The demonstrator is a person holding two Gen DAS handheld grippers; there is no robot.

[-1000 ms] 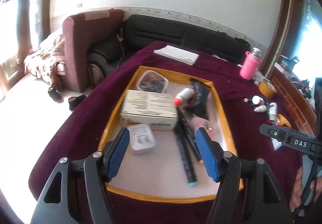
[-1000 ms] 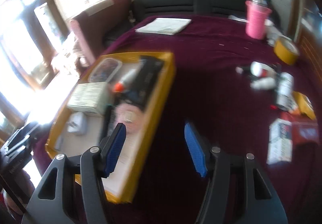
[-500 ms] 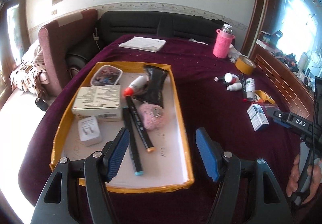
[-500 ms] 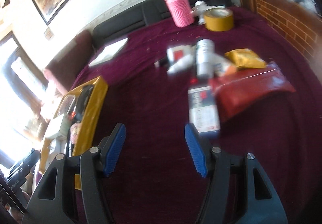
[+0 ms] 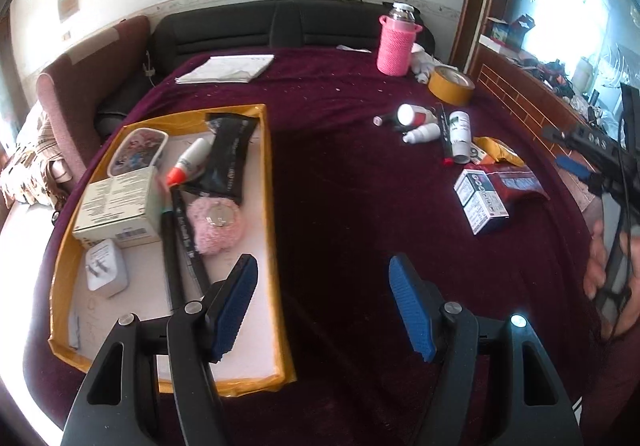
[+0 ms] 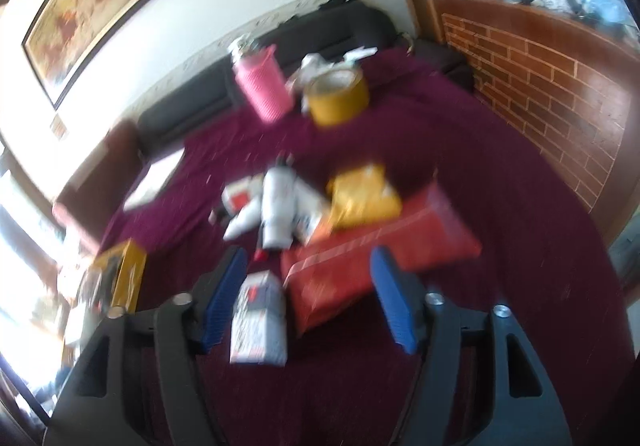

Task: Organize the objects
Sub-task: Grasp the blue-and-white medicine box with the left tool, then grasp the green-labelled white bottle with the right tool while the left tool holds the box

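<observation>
A yellow-rimmed tray (image 5: 276,246) on the maroon cloth holds a white carton (image 5: 116,205), a pink puff (image 5: 216,221), black markers (image 5: 172,246), a white adapter (image 5: 106,270) and a black pouch (image 5: 230,157). My left gripper (image 5: 320,270) hangs open and empty over the cloth just right of the tray. Loose items lie to the right: a small white box (image 5: 480,197), a red packet (image 5: 520,181), a yellow packet (image 5: 496,153) and white bottles (image 5: 460,125). In the blurred right wrist view my right gripper (image 6: 308,258) is opening above the white box (image 6: 260,318) and red packet (image 6: 400,246), its pads touching neither.
A pink-sleeved flask (image 5: 396,45) and a yellow tape roll (image 5: 452,85) stand at the back right, and folded papers (image 5: 228,69) lie at the back. A brick-faced ledge (image 6: 540,85) borders the right side. A dark sofa runs behind. A person's hand (image 5: 600,266) shows at the right edge.
Both grippers swung right. The left went from over the tray to the cloth beside it. The right went from the tray's edge to the loose pile, and its jaws stand wider.
</observation>
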